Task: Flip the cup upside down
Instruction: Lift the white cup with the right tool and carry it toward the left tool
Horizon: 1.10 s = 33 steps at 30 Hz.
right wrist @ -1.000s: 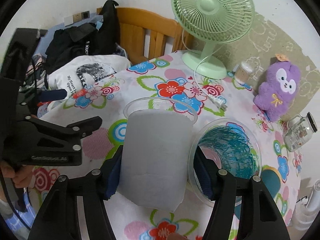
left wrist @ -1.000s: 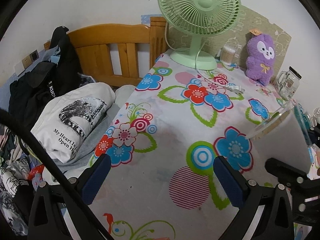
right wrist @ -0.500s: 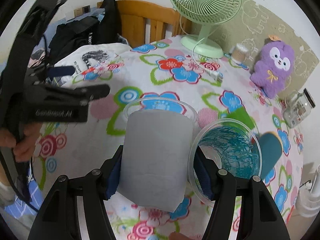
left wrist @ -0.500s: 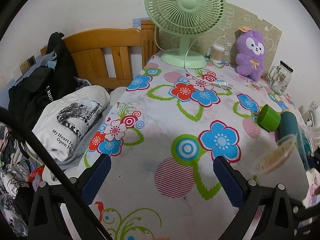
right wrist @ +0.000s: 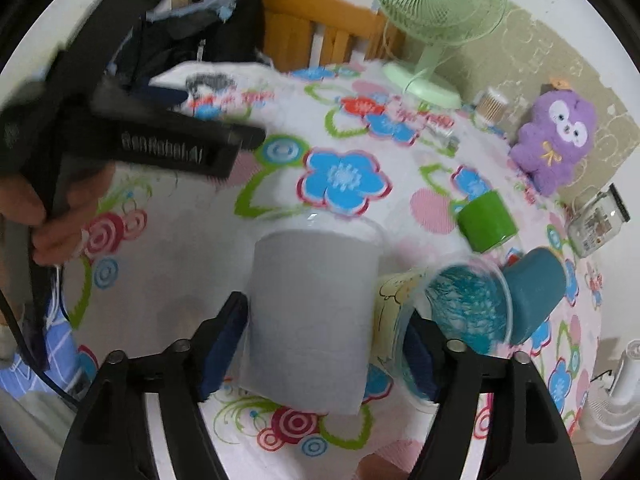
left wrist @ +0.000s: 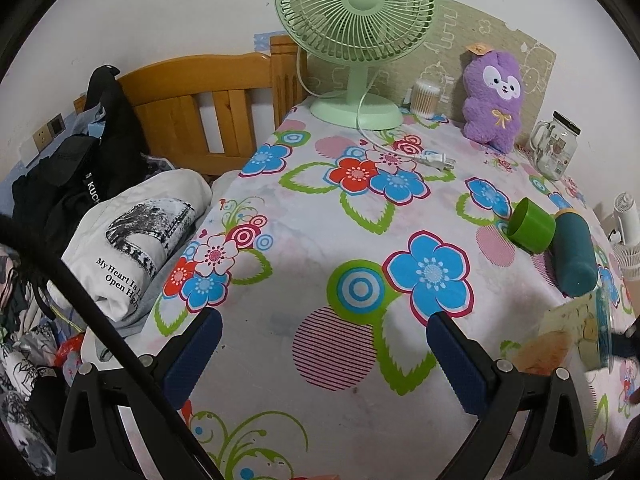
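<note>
The cup point(right wrist: 312, 312), clamped between the fingers of the right gripper point(right wrist: 320, 344) just beside the teal bottle point(right wrist: 536, 296), should be kept firmly squeezed through the turn and lowered rim-first onto bare bench point(right wrist: 192, 272), while the left gripper point(left wrist: 320, 352), spread wide and empty, is kept clear.

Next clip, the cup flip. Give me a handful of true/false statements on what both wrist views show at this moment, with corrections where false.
1. The right gripper is shut on a clear plastic cup with a grey sleeve. True.
2. The left gripper holds the green cup. False: its jaws are open and hold nothing; the green cup lies on its side on the floral tablecloth.
3. The fan's plug lies loose on the cloth. True.
4. The purple plush toy lies face down. False: it sits upright against the wall board.
5. The teal bottle stands upright. False: it lies on its side beside the green cup.
</note>
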Available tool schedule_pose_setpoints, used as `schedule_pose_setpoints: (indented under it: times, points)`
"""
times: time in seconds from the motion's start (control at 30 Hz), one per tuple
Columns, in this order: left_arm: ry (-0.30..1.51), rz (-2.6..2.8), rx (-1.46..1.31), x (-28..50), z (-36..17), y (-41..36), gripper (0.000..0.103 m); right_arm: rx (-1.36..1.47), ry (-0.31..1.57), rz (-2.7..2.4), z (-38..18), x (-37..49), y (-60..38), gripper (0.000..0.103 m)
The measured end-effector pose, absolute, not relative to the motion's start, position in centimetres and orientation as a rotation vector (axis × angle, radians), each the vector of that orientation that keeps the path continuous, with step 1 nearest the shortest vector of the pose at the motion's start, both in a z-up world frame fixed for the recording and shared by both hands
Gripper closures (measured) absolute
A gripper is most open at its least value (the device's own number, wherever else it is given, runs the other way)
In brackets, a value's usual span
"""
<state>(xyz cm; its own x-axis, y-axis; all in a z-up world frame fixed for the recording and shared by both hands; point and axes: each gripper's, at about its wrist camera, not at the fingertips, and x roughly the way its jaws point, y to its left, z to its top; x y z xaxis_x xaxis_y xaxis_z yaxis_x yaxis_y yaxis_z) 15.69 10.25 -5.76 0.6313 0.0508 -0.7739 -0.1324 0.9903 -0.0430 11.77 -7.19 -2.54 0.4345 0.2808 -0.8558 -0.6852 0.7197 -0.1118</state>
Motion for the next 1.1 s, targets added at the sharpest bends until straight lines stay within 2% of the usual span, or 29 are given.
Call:
schedule_pose_setpoints:
  times: [0.03, 0.1, 0.37, 1.1]
  points:
    - [0.881, 0.106, -0.101, 15.7, -5.8, 10.3, 0.0, -0.47, 0.923, 0.636, -2.0, 11.8, -7.4, 0.009]
    - [0.882, 0.105, -0.105, 15.7, -5.8, 10.3, 0.0, -0.436, 0.893, 0.645, -0.9, 12.1, -7.8, 0.007]
    - [0.88, 0.1, -0.1, 15.6, -5.7, 10.1, 0.0, -0.336, 0.927, 0.701, -0.6, 11.2, -8.3, 0.007]
    - [0.883, 0.097, -0.1, 14.7, -5.6, 9.9, 0.0, -0.431, 0.932, 0.719, -3.1, 8.8, -6.6, 0.007]
